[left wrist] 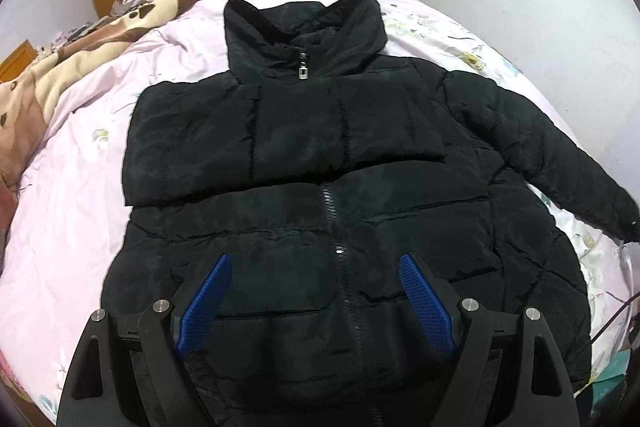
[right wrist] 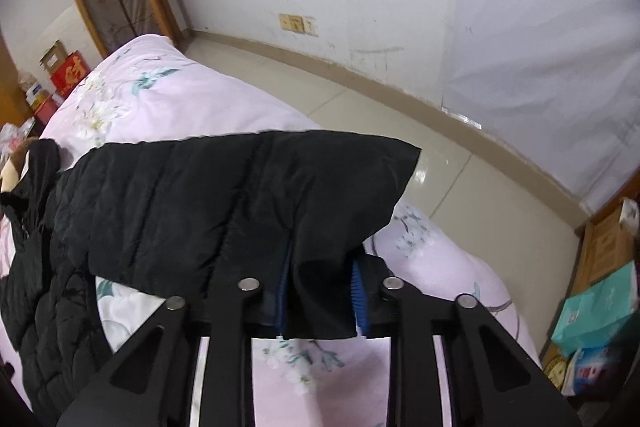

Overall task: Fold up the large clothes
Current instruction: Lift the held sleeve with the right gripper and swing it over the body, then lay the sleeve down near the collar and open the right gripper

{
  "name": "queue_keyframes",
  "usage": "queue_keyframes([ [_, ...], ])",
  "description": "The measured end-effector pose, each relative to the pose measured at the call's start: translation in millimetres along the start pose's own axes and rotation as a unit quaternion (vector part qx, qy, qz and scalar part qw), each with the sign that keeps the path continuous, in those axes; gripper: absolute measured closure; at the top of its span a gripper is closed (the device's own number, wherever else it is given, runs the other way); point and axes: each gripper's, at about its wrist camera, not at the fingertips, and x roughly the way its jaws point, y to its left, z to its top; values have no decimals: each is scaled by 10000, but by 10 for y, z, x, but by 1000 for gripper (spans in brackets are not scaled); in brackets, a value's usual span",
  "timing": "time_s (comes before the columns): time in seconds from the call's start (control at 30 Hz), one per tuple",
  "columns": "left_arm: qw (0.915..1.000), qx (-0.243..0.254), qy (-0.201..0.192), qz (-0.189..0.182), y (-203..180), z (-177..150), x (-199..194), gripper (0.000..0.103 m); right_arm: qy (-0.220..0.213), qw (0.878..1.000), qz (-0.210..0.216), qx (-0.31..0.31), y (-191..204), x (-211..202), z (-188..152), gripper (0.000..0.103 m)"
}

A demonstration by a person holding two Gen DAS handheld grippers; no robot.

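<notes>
Right fingers [right wrist: 357, 291] pinch sleeve [right wrist: 240, 195] — left fingers [left wrist: 224, 291] empty.

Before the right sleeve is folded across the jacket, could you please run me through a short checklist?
1. Right gripper clamped on the sleeve cuff: ok, the cloth sits between the blue pads.
2. Left sleeve already folded across the chest: ok.
3. Jacket zipped and lying flat on the bed: ok.
4. Left gripper clear of the fold path: not ok, it hangs open over the lower front of the jacket.
5. Grip deep enough to hold through the swing: cannot tell, the cloth hides most of the pads.
</notes>
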Motion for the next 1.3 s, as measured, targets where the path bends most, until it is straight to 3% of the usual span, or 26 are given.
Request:
queue_keyframes([
  [0.13,9999,-73,-55,93,128,0,-43,17,-427,9985,89,-316,222,-310,52,82],
  [0.47,9992,-327,-243,-13,435,13,-181,17,-1031,9841,933,-1104,1073,-980,253,83],
  [0.63,9985,-419,-348,32,617,62,-276,17,-1088,9726,1306,-1587,1671,-1134,226,83],
  [1.3,9951,-755,-539,348,1313,84,-437,17,-881,9156,2469,-3049,3671,-1434,-608,84],
])
